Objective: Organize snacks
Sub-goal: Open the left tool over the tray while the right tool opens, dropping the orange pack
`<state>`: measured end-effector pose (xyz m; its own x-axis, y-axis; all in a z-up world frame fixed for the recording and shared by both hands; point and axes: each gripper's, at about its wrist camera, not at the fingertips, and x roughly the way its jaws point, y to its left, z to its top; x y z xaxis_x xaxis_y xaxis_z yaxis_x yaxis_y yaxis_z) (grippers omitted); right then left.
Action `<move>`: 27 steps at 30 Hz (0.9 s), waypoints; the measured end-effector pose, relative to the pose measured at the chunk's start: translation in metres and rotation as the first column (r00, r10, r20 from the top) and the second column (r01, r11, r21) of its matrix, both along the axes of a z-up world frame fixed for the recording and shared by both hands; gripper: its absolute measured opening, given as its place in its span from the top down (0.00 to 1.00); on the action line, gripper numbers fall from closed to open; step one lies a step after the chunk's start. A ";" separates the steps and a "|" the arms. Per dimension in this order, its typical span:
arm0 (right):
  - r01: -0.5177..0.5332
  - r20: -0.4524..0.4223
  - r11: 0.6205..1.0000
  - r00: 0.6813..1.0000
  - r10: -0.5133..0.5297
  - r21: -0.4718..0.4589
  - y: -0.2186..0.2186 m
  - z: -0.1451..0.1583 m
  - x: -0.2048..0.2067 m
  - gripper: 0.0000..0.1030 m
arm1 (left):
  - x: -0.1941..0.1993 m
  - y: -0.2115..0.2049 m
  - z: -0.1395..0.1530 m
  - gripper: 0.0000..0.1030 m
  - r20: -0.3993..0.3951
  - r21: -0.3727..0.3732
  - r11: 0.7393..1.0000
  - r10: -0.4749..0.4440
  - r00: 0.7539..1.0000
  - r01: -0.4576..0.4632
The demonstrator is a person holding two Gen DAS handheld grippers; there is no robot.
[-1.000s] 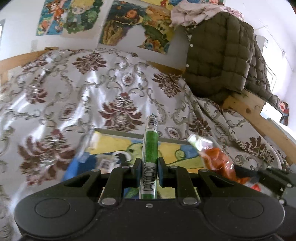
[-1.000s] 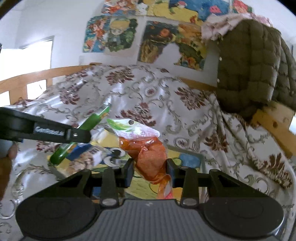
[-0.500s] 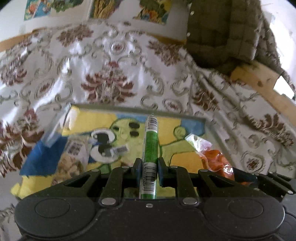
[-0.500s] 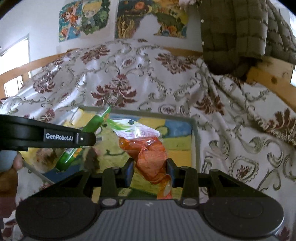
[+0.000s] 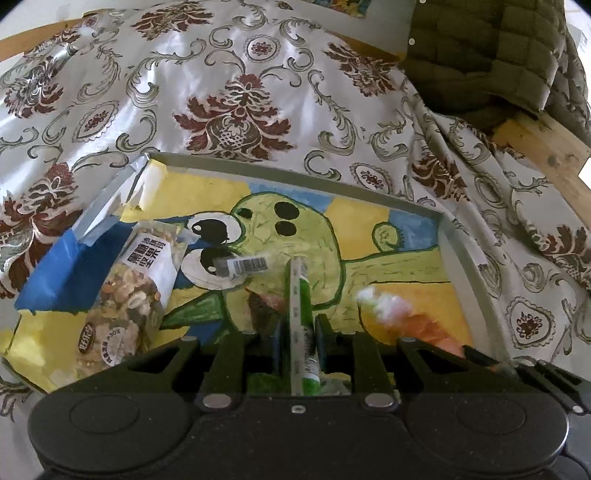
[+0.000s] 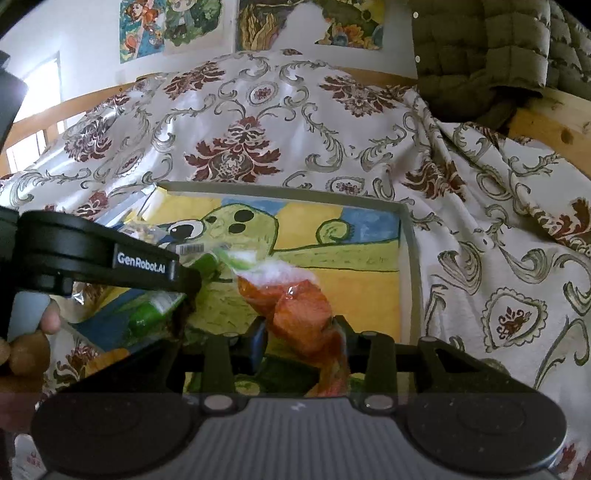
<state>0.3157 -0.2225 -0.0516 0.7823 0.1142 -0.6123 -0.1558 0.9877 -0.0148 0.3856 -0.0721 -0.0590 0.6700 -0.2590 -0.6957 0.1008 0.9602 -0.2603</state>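
My left gripper [image 5: 298, 328] is shut on a thin green snack stick [image 5: 300, 295] and holds it low over a shallow tray [image 5: 458, 240] painted with a green cartoon face. My right gripper [image 6: 301, 332] is shut on an orange snack bag [image 6: 295, 306] with a white and green top, over the tray's [image 6: 412, 243] right half. The orange bag also shows in the left wrist view [image 5: 417, 325]. The left gripper [image 6: 184, 280] with the green stick [image 6: 155, 314] shows at the left of the right wrist view. A clear bag of mixed nuts [image 5: 136, 291] lies in the tray's left part.
The tray rests on a bed covered by a white cloth [image 5: 236, 92] with dark red floral print. A green quilted jacket [image 5: 491, 48] hangs over a wooden bed frame [image 5: 546, 147] at the back right. Posters [image 6: 177, 26] hang on the wall.
Both grippers have moved down and forward over the tray with their snacks still held. The tray now fills more of both views.
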 end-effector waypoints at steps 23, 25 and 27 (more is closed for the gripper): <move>0.043 0.221 0.983 0.972 -0.083 0.177 -0.030 0.086 -0.083 0.05 | -0.114 0.050 0.091 0.02 0.272 -0.066 0.996 0.074 0.959 -0.058; 0.040 0.259 0.981 0.962 -0.089 0.188 -0.031 0.095 -0.094 0.02 | -0.129 0.053 0.097 0.01 0.297 -0.069 0.995 0.090 0.950 -0.073; 0.032 0.294 0.979 0.951 -0.091 0.202 -0.032 0.103 -0.105 0.00 | -0.145 0.057 0.103 0.01 0.321 -0.066 0.995 0.096 0.942 -0.079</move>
